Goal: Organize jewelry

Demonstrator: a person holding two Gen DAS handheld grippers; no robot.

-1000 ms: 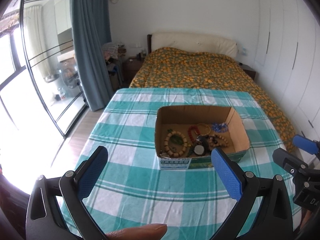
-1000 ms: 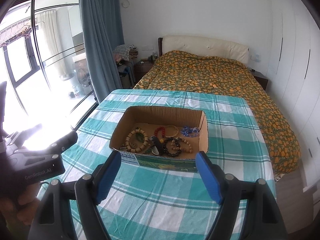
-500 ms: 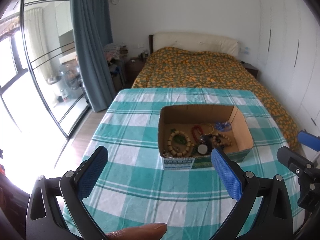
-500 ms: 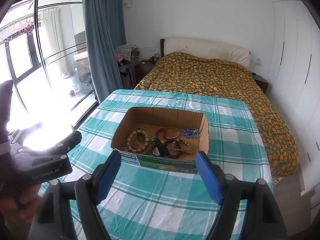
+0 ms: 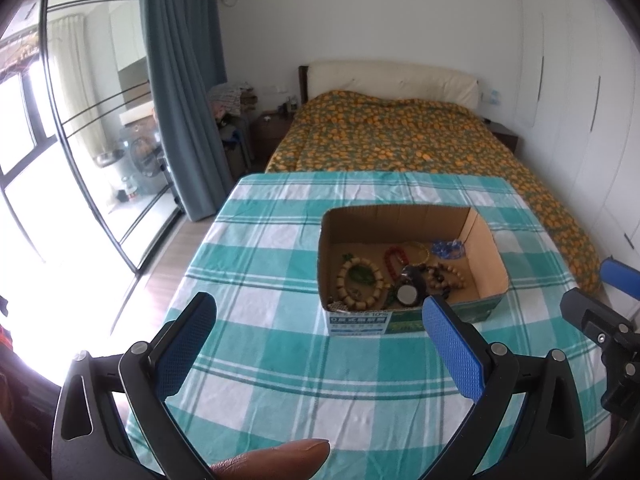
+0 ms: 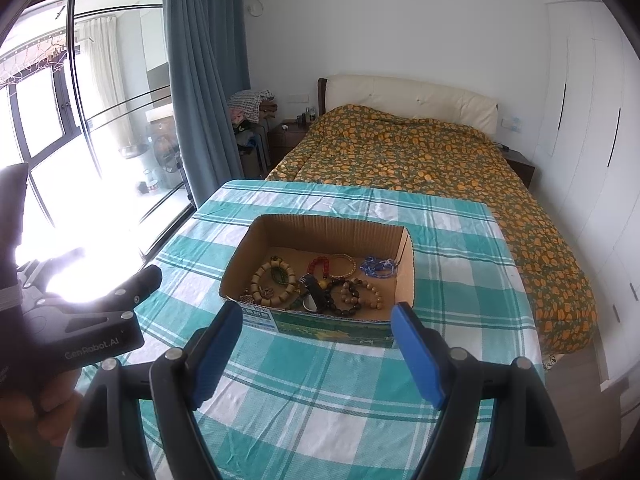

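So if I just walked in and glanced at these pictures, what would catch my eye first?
Probably the open cardboard box in the middle of the green checked tablecloth, with a jumble of bead bracelets lying inside. Next, the two blue-padded grippers, left gripper and right gripper, open and empty in front of the box. Behind the table lies a bed with an orange-patterned cover.

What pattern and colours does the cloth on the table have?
The tablecloth is checked in teal green and white, with thin stripes. The right wrist view shows it best.

The box's near wall [image 6: 332,326] hides some jewelry (tangled, indistinct) [image 6: 316,300].
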